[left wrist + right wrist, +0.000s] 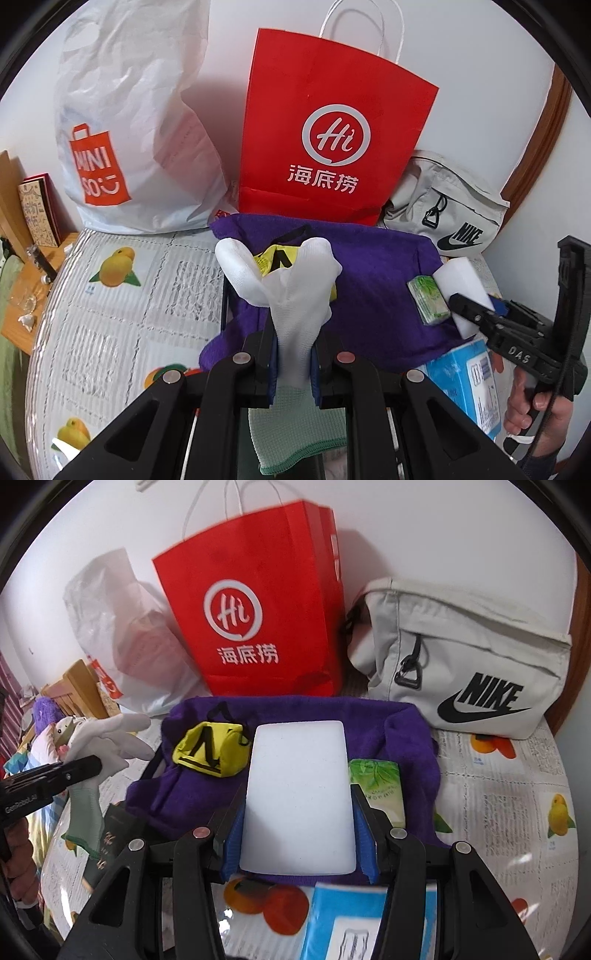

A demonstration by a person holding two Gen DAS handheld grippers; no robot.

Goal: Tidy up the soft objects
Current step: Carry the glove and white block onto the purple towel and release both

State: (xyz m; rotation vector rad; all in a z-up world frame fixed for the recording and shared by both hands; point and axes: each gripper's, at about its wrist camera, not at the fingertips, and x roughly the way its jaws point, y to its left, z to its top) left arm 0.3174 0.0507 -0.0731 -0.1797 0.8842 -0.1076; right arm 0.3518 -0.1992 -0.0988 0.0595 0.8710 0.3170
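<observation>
From my left wrist camera I see the left gripper (293,365) with its fingers drawn narrow and clamped on a white glove (291,295) — the grip sits at the wrist of the glove, the pale green cuff hangs below the pads and the glove's own fingers splay upward. The glove is held above a purple cloth (373,273) that lies spread on the desk (110,306), whose cover is printed with fruit and text.

My right gripper (297,834) holds a white sponge block (299,794) between its blue pads, fingers about half apart and pressing on both long edges. The block stands upright in the grip, over the near part of the purple cloth. From the left camera I see that same gripper at the right edge, with a hand (532,406) around its handle.

On the cloth lies a yellow pouch (210,751) with black trim, left of the sponge. A green tissue pack (380,790) rests on the cloth just right of the sponge. A blue box (347,919) sits on the desk at the cloth's near edge.

Behind the cloth stands a red paper bag (258,602) against the wall, touching the cloth's far edge. A white plastic shopping bag (136,122) stands to its left — a grey Nike pouch bag (469,657) lies to its right.
</observation>
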